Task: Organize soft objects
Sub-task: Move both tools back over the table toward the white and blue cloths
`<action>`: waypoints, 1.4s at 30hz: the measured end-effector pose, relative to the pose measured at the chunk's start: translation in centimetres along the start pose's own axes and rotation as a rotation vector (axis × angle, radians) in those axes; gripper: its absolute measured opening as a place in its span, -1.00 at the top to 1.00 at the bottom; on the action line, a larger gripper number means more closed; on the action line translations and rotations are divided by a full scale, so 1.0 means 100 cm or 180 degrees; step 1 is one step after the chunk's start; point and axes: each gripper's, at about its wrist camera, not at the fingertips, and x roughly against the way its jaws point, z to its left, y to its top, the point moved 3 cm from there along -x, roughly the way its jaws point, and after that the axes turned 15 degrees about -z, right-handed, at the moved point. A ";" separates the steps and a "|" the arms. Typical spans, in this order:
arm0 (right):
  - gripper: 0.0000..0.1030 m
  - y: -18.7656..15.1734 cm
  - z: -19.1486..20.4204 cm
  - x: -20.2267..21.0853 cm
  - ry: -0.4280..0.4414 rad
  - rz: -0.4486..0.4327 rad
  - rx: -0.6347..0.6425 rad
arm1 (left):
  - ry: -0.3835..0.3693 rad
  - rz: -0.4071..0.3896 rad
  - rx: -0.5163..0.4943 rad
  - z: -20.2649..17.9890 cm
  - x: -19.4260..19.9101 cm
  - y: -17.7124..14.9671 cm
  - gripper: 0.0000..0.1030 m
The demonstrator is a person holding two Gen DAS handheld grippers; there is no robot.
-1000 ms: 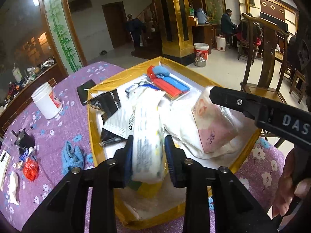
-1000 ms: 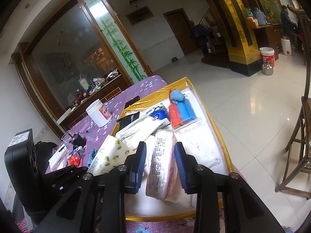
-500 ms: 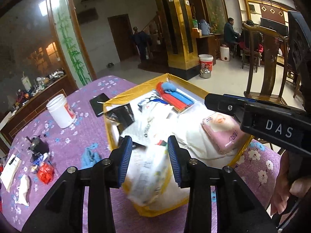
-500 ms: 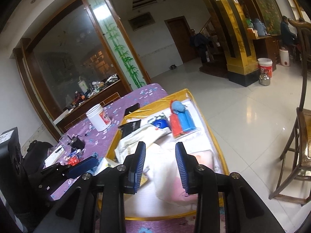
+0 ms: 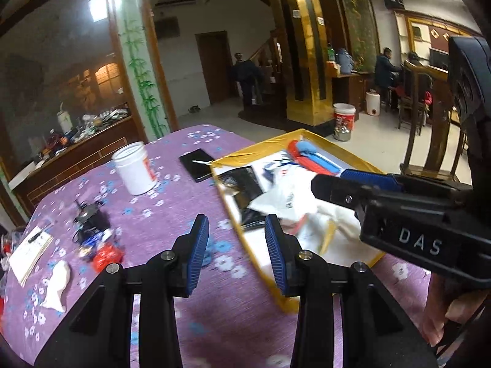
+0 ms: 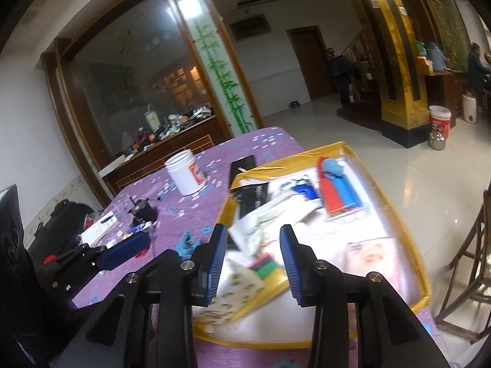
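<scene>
A yellow-rimmed tray (image 5: 251,153) (image 6: 285,161) on the purple tablecloth holds soft packs. A white pack with yellow print (image 6: 236,288) lies at its near corner, and a pink tissue pack (image 6: 374,254) lies at the near right. A red and blue roll pack (image 6: 337,193) (image 5: 313,159) sits at the far end. My left gripper (image 5: 237,254) (image 6: 122,250) is open and empty over the cloth, left of the tray. My right gripper (image 6: 254,260) (image 5: 353,184) hangs above the tray, its jaws opening with nothing between them.
On the cloth left of the tray stand a white jar (image 5: 135,168) (image 6: 185,173) and a black phone (image 5: 198,164). There are also a crumpled blue cloth (image 6: 187,242), a small black device (image 5: 92,217) and a red wrapper (image 5: 106,256). A wooden chair (image 6: 472,260) stands at the right.
Both grippers have let go of the packs they held, and these now lie in the tray. Both have pulled back and up, and the left one has swung left over the cloth.
</scene>
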 end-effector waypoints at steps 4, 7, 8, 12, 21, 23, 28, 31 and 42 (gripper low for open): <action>0.19 -0.005 0.030 -0.006 0.0124 0.0072 0.0157 | 0.0164 0.0030 0.0156 0.037 0.013 -0.009 0.28; 0.03 -0.010 0.053 -0.011 0.0222 0.0114 0.0262 | 0.0304 0.0062 0.0319 0.066 0.022 -0.020 -0.02; 0.01 -0.012 0.060 -0.012 0.0260 0.0135 0.0297 | 0.0366 0.0060 0.0346 0.075 0.025 -0.023 -0.02; 0.01 -0.023 0.091 -0.020 0.0435 0.0251 0.0439 | 0.0588 0.0116 0.0497 0.114 0.036 -0.037 -0.02; -0.04 -0.061 0.144 -0.040 0.0782 0.0618 0.0597 | 0.0969 0.0399 0.0915 0.200 0.066 -0.083 -0.02; -0.11 -0.070 0.147 -0.047 0.0772 0.0716 0.0617 | 0.1066 0.0432 0.0955 0.212 0.069 -0.092 -0.02; -0.11 -0.073 0.145 -0.070 0.0596 0.0892 0.0704 | 0.1149 0.0517 0.1270 0.241 0.075 -0.112 -0.02; -0.21 -0.066 0.146 -0.093 0.0447 0.1013 0.0810 | 0.1153 0.0517 0.1288 0.245 0.077 -0.115 -0.02; -0.02 -0.086 0.140 -0.169 -0.0046 0.1548 0.0999 | 0.1156 0.0573 0.1302 0.262 0.081 -0.121 -0.02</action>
